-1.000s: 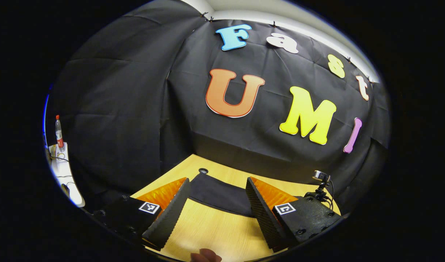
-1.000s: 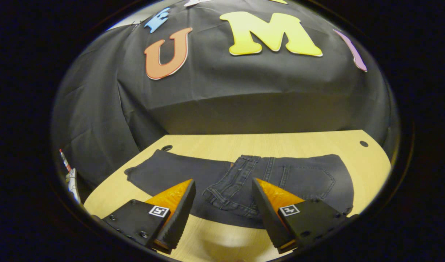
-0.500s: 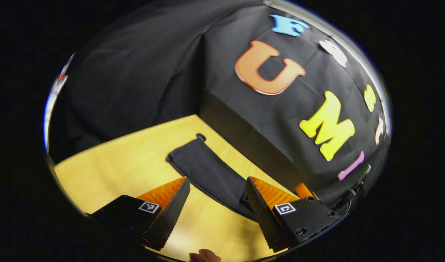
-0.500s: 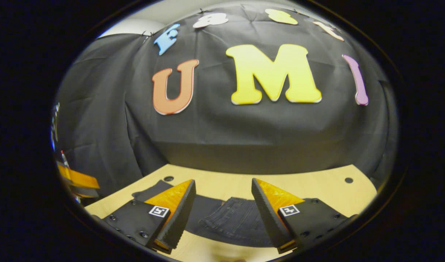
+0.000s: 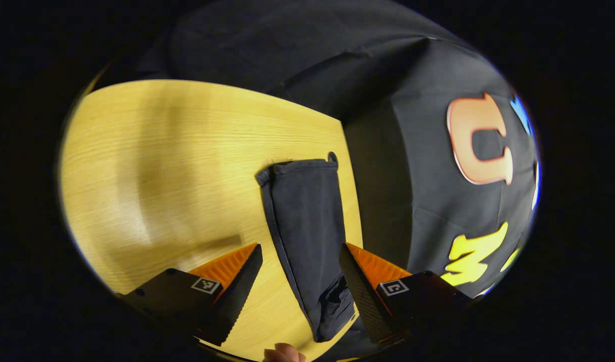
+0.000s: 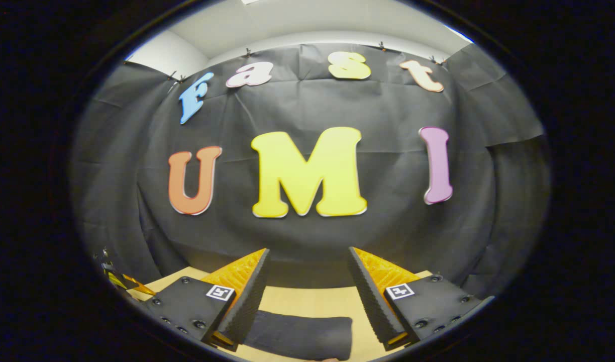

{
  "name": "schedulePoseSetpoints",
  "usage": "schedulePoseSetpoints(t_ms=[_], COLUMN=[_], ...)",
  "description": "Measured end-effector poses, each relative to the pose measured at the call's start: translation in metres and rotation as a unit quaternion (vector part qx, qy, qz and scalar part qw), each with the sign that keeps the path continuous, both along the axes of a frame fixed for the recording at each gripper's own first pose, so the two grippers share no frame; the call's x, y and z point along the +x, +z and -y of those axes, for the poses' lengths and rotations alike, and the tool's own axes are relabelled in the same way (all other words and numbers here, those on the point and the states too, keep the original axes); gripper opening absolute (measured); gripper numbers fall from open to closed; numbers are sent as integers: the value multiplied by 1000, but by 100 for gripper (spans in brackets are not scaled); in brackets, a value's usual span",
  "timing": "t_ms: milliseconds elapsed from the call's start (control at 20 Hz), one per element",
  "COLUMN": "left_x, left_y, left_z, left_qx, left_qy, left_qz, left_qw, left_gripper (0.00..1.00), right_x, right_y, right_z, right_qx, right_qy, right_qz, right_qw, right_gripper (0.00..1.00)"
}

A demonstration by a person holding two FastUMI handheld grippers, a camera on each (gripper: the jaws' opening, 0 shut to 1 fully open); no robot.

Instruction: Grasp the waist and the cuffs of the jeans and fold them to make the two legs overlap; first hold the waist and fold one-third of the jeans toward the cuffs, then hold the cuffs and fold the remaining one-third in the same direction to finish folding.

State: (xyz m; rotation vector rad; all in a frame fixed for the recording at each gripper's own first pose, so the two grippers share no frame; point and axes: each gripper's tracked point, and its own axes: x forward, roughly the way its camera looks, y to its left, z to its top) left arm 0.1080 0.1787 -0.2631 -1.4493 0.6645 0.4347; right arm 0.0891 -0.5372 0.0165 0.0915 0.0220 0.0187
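Left gripper: I see my two fingers spread wide apart, released, gripping nothing; they hang over the table with the dark cloth running up between them
Jeans: in the left gripper view a long dark strip lies flat on the wood, its far end squared off near the table's back edge, its near end bunched just beside my right-hand finger
Table: light wood, bare to the left of the jeans
Fingertip: a bit of a person's finger shows at the bottom edge
Right gripper: fingers apart and holding nothing, raised and facing the booth wall
Jeans from the right gripper view: a dark folded piece lies on the table low between my fingers, apart from both
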Motion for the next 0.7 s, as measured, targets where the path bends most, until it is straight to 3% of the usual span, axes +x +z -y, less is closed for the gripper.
schedulePoseSetpoints(t_ms=[50, 300, 350, 450, 700], left_x=[5, 21, 24, 33, 56], left_y=[-7, -25, -28, -28, -30], left_z=[-2, -13, -15, -17, -22], left_qx=[-4, -32, -37, -52, -52], left_qy=[7, 36, 42, 57, 72], left_qz=[-4, -22, -25, -19, 4], left_qw=[1000, 999, 998, 997, 996], left_gripper=[99, 99, 99, 99, 99], right_x=[-2, -13, -15, -19, -25], right_y=[6, 23, 26, 31, 34], right_z=[16, 83, 93, 110, 139], right_qx=[-6, -25, -26, -31, -28], right_qy=[-14, -77, -87, -103, -131], right_qz=[5, 14, 15, 19, 17], right_qw=[1000, 997, 996, 994, 991], right_gripper=[93, 90, 96, 90, 93])
